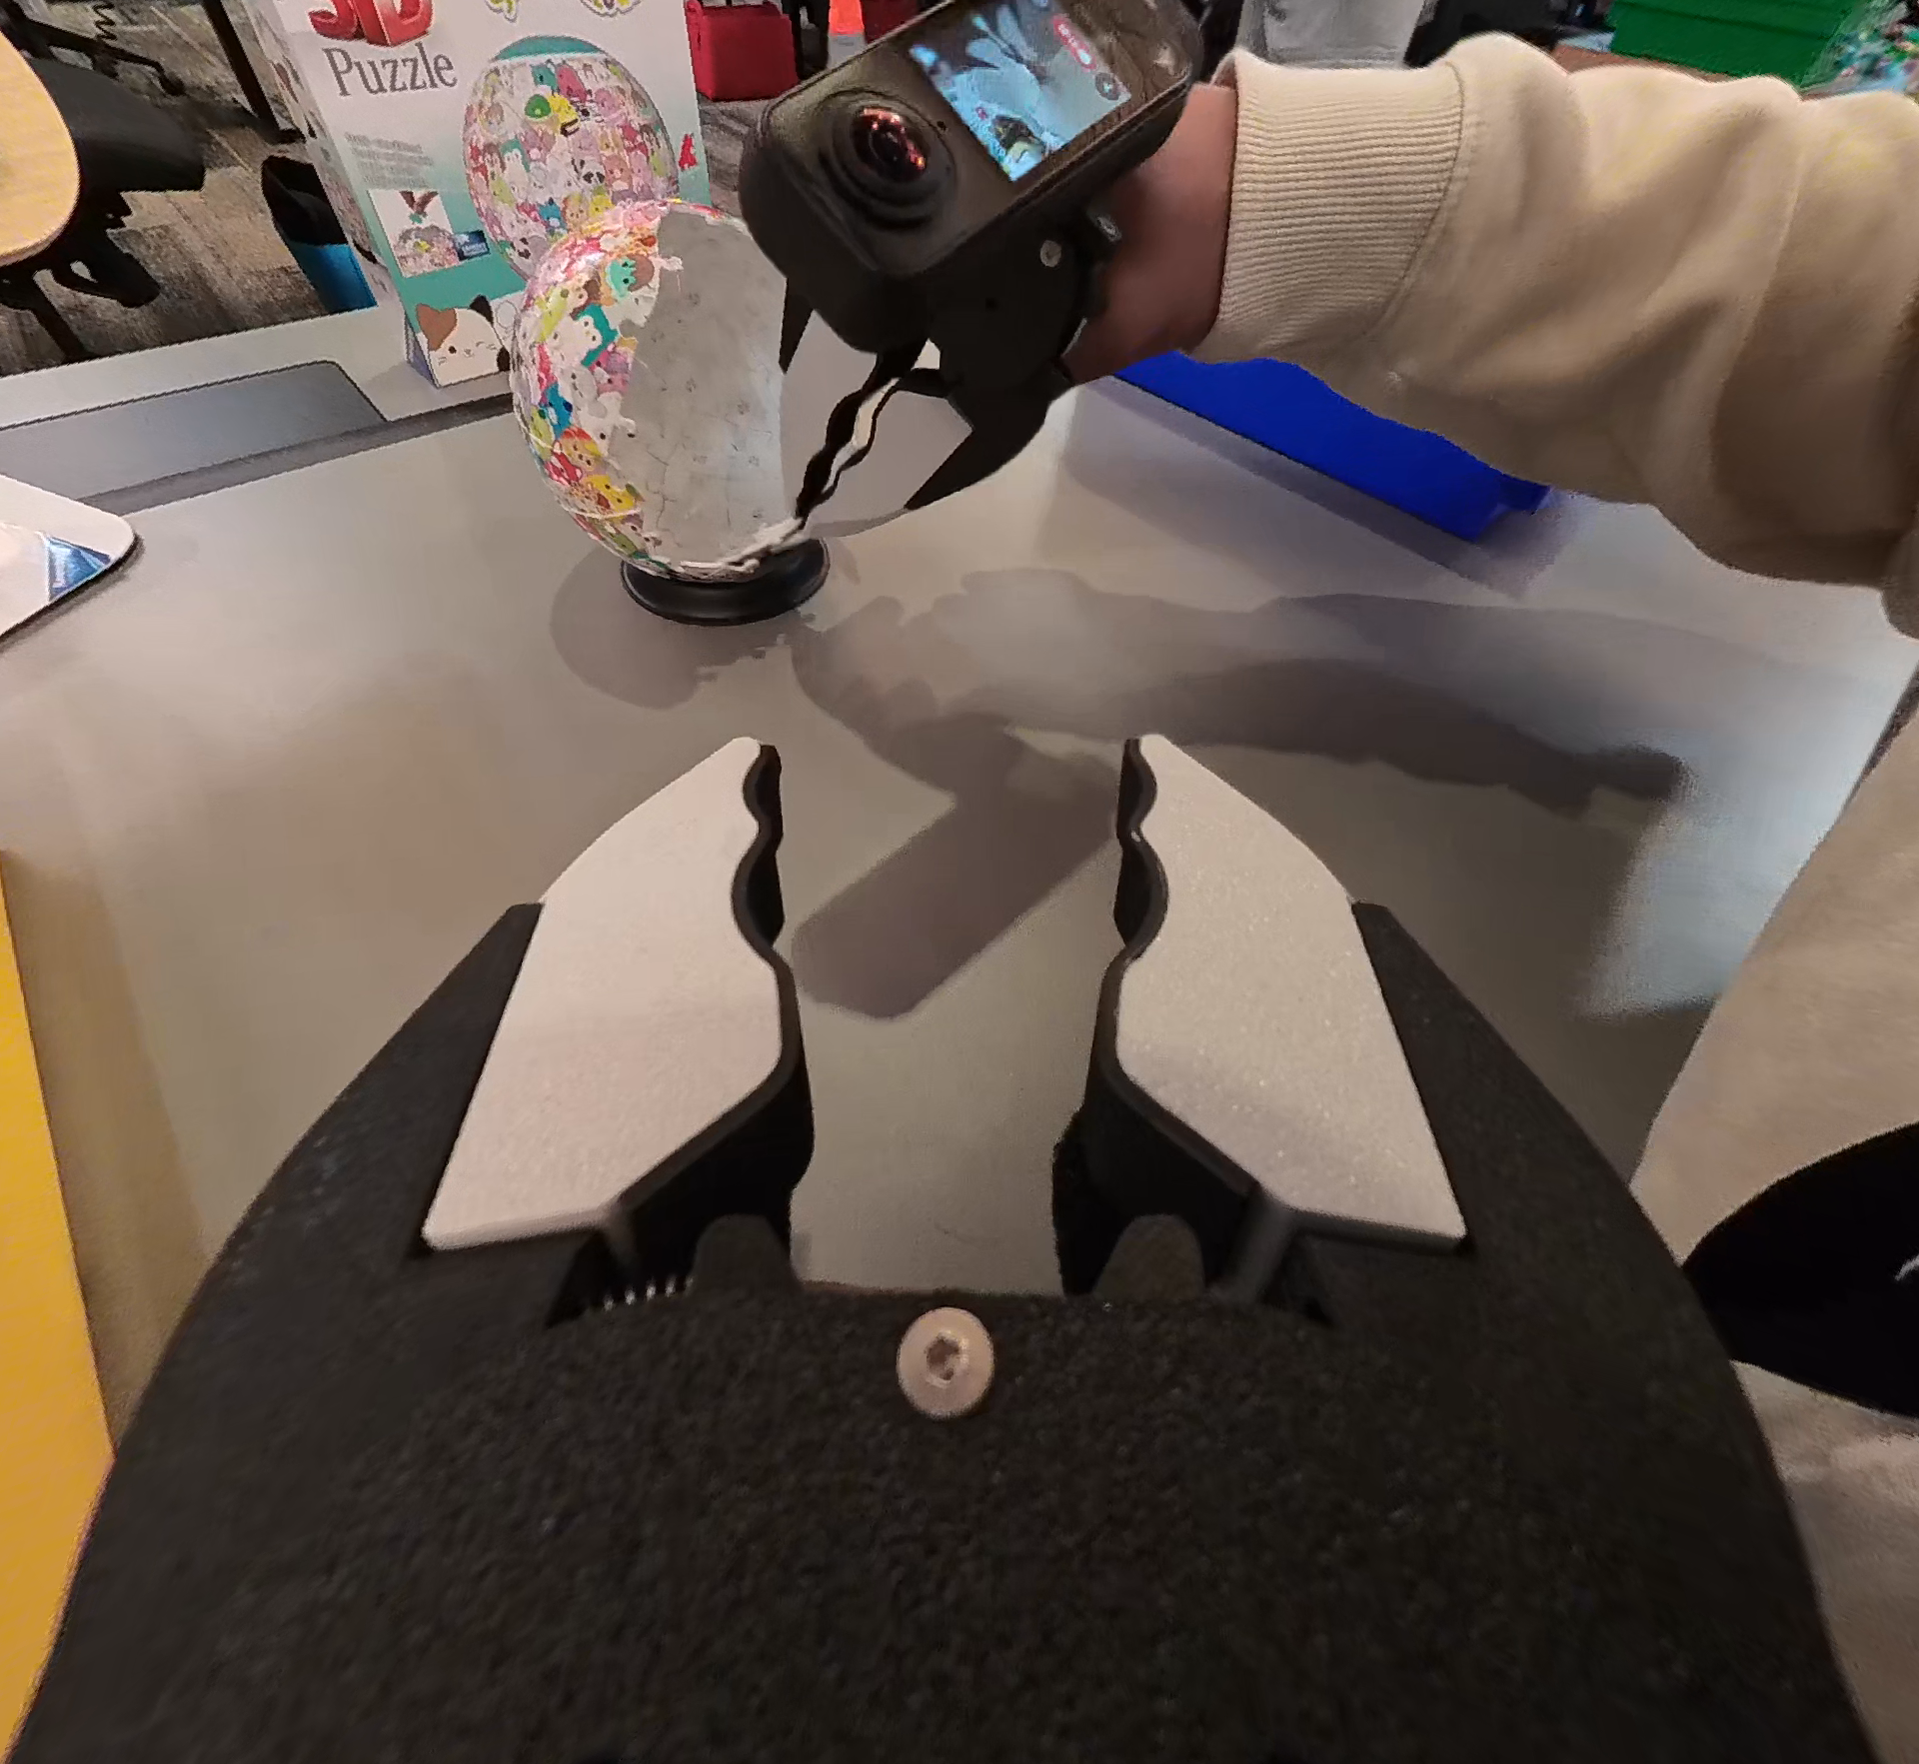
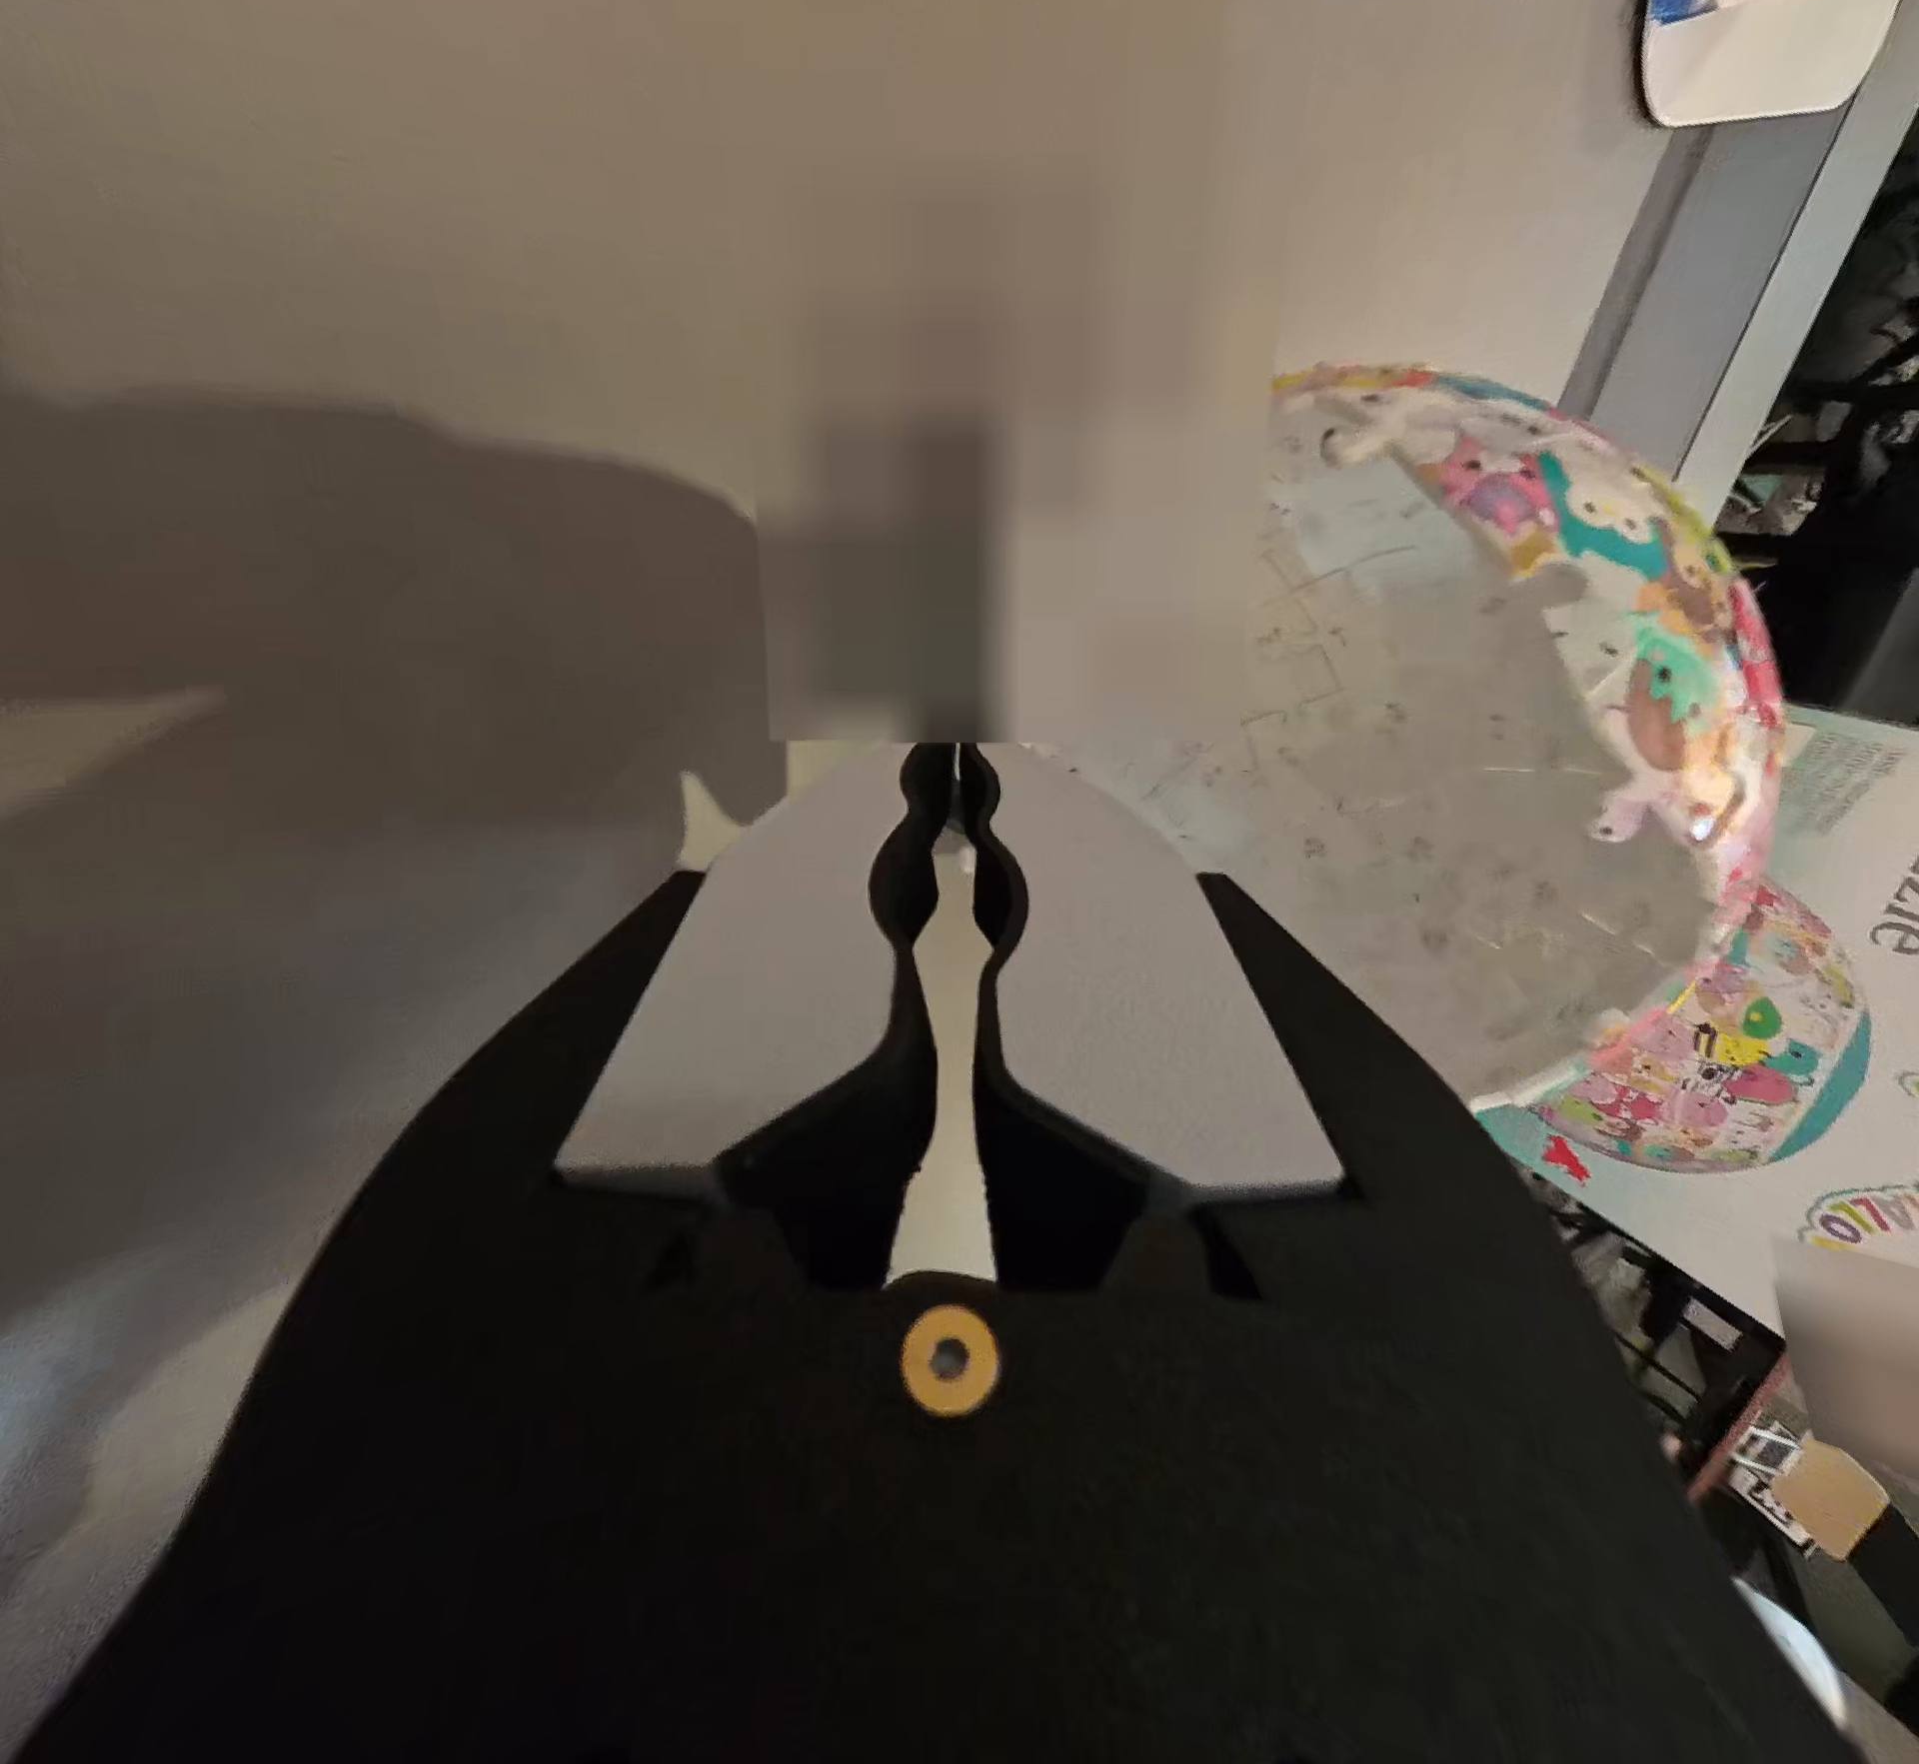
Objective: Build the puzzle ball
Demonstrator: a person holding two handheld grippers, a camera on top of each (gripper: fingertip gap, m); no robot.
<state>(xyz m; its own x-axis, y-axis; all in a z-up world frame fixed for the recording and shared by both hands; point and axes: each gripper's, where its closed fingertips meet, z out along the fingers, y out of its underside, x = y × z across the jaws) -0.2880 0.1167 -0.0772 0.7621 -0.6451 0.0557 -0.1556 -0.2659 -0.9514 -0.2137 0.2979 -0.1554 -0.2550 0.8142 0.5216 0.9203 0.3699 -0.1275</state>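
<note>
The half-built puzzle ball (image 1: 592,385) stands on a black ring stand (image 1: 727,588) on the grey table (image 1: 415,780). Its colourful shell faces left and its grey inside faces right. My right gripper (image 1: 820,510), held by a hand in a cream sleeve, reaches down to the ball's lower open edge. Its jaws are closed on a thin white puzzle piece (image 1: 768,546) right at that rim. In the right wrist view the gripper (image 2: 953,764) is nearly closed, with a thin white edge between its tips and the ball (image 2: 1506,780) to its right. My left gripper (image 1: 950,759) is open and empty, low over the table, in front of the ball.
The puzzle box (image 1: 467,105) stands behind the ball and also shows in the right wrist view (image 2: 1869,883). A blue bin (image 1: 1329,437) lies at the back right. A white sheet (image 1: 52,551) lies at the left edge. A yellow surface (image 1: 31,1195) borders the table's near left.
</note>
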